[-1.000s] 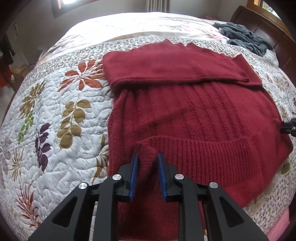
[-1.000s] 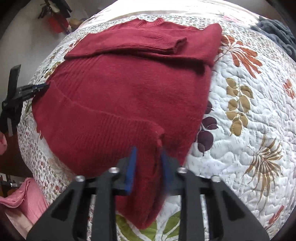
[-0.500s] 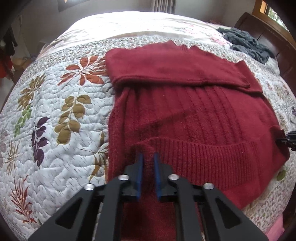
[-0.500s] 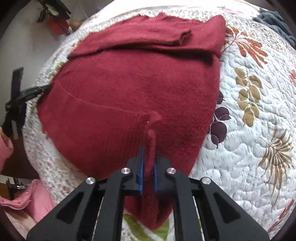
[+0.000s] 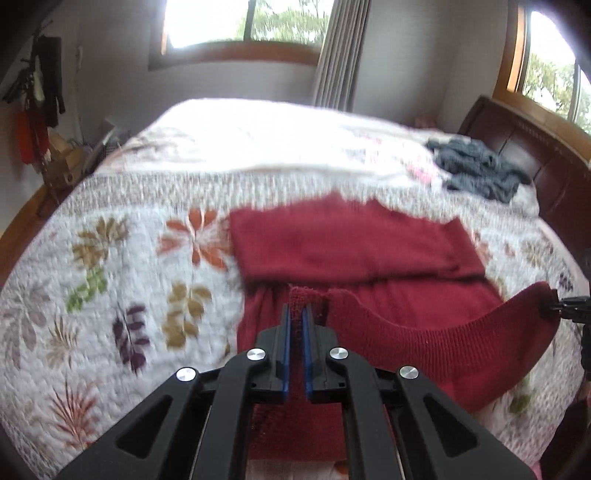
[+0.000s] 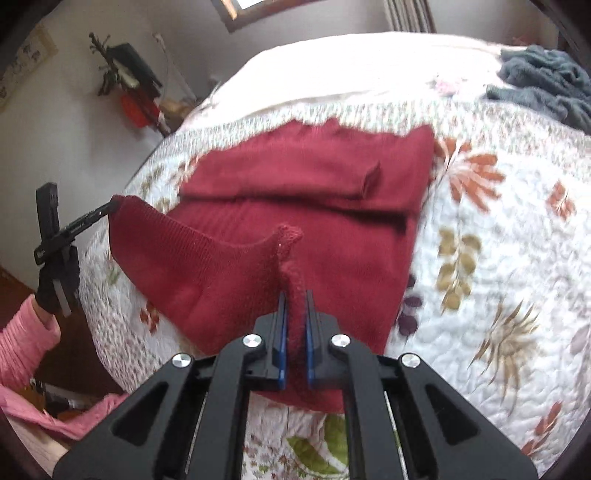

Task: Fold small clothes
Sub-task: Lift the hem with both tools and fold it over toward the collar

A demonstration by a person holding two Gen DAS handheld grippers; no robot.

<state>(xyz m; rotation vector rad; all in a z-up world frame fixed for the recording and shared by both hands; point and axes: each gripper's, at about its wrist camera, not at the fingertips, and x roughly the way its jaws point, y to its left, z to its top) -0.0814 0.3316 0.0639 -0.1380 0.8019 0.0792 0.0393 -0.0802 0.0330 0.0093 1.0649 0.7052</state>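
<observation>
Work surface: a bed (image 5: 122, 229) under a white quilt (image 6: 509, 258) printed with leaves and flowers, its far end bare and bright. A dark wooden headboard (image 5: 535, 162) stands at 2 o'clock in the left wrist view. A grey garment (image 5: 476, 170) lies crumpled just before it, well apart from the work. Windows (image 5: 243, 22) with wooden frames sit at 12 and 2 o'clock; a curtain (image 5: 340, 51) hangs between them. Clothes hang on a rack (image 6: 129, 88) by the white wall.

The red sweater (image 6: 306, 192) lies centre on the quilt, sleeves folded across the upper body. The left gripper (image 5: 295, 317) is clamped on one hem corner, the right gripper (image 6: 295, 306) on the other; the ribbed hem hangs raised between them. A pink sleeve (image 6: 22, 350) shows at 8 o'clock
</observation>
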